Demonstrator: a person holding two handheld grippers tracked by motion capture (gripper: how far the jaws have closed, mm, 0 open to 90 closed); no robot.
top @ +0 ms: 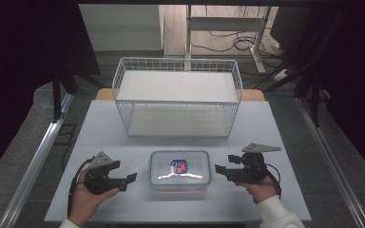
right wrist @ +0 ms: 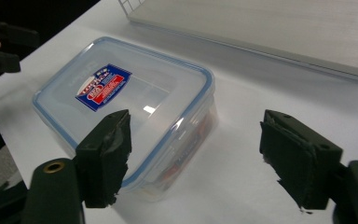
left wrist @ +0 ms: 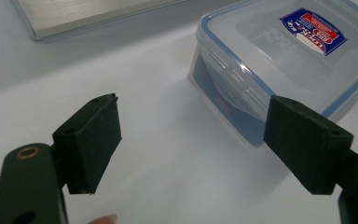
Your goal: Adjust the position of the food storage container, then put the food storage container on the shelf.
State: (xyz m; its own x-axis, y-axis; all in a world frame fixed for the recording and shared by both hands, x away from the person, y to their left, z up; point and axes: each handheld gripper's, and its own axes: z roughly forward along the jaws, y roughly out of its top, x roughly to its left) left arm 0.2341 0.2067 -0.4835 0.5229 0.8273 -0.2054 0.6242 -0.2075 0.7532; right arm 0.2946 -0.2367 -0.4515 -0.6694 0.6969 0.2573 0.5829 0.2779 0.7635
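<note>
The left hand-held gripper (top: 132,177) sits just to the left of the clear rectangular plastic food box with a blue-rimmed snap lid and a red-and-blue label (top: 179,170). Its jaws stand wide apart and hold nothing, pointing toward the box's near left side. The box itself lies flat on the white bench (top: 109,128), lid on, in front of the white wire two-tier shelf rack (top: 177,96) that stands farther back. To the right of the box, the right hand-held gripper (top: 217,168) mirrors the first: jaws spread, empty, aimed at the box's right side and close to it without touching.

This looks like the approach step, both tools flanking the box before any grasp. The next move probably calls for bringing each pair of jaws onto a side or a lid edge evenly, so the box doesn't skid across the smooth bench.
</note>
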